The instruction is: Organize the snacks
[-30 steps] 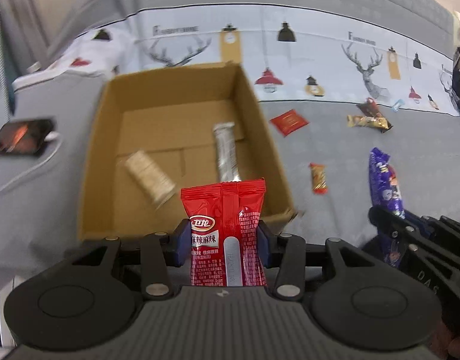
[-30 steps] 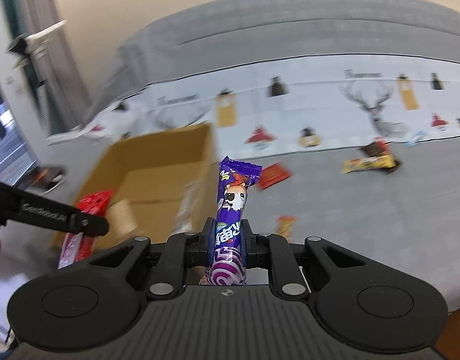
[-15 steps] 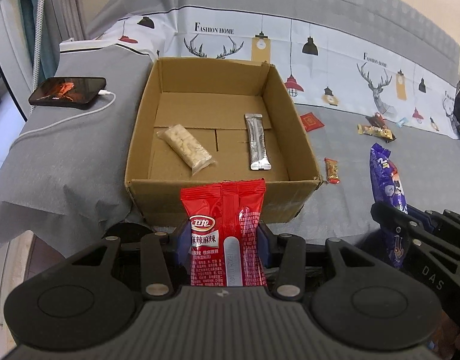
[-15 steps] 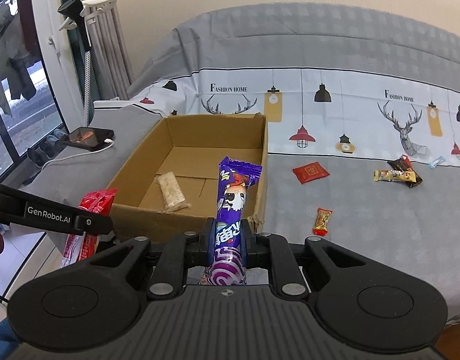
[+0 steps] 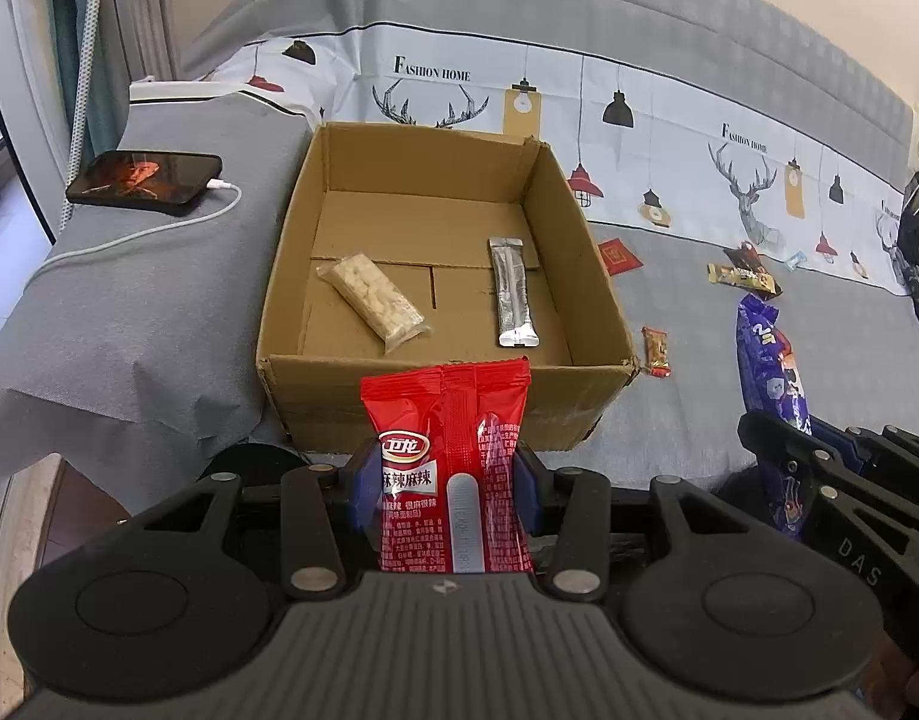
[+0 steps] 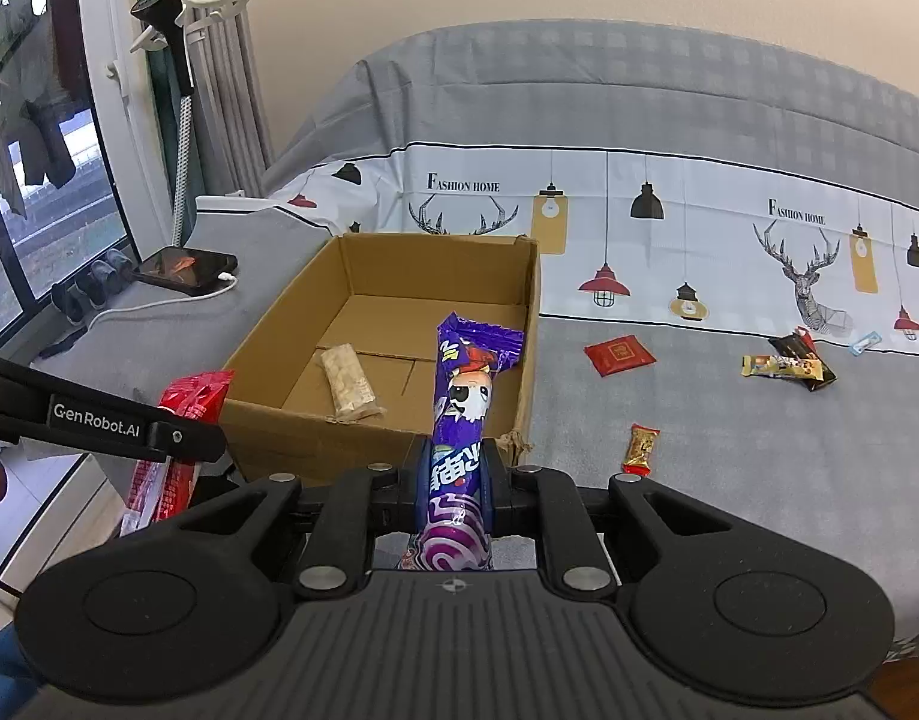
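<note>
Cardboard box now squared up ahead; red spicy-snack packet and purple candy bar stay clamped by left gripper and right gripper, ready for drop-in.

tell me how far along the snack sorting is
Done: a pale bar and a silver stick pack lie in the cardboard box. In hand: left gripper holds a red packet, right gripper a purple packet. Left: a red sachet, small candy and wrappers on the bed.
</note>
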Available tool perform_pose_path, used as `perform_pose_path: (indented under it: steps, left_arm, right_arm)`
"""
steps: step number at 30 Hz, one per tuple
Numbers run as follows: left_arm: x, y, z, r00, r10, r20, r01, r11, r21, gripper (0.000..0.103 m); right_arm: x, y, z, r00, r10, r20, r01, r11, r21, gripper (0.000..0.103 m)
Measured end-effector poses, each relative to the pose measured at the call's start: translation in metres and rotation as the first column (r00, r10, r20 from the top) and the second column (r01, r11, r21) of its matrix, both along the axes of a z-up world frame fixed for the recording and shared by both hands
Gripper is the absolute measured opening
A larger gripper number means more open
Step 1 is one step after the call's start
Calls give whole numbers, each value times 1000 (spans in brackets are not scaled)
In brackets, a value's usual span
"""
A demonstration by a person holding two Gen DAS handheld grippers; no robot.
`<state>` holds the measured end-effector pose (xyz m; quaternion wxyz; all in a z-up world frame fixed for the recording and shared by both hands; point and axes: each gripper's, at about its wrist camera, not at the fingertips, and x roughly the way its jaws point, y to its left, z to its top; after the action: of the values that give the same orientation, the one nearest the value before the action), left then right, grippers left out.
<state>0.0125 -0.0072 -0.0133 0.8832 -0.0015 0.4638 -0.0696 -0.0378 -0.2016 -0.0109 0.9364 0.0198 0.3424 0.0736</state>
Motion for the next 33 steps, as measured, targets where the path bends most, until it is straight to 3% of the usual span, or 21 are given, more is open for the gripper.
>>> perform_pose_path:
  steps: [33]
  left_arm:
    - [9,5,-8,1000,22,-17,-22,1000,-14,49]
  right_arm:
    - [8,-1,-8,999,1,-42,-2,1000,-6,17]
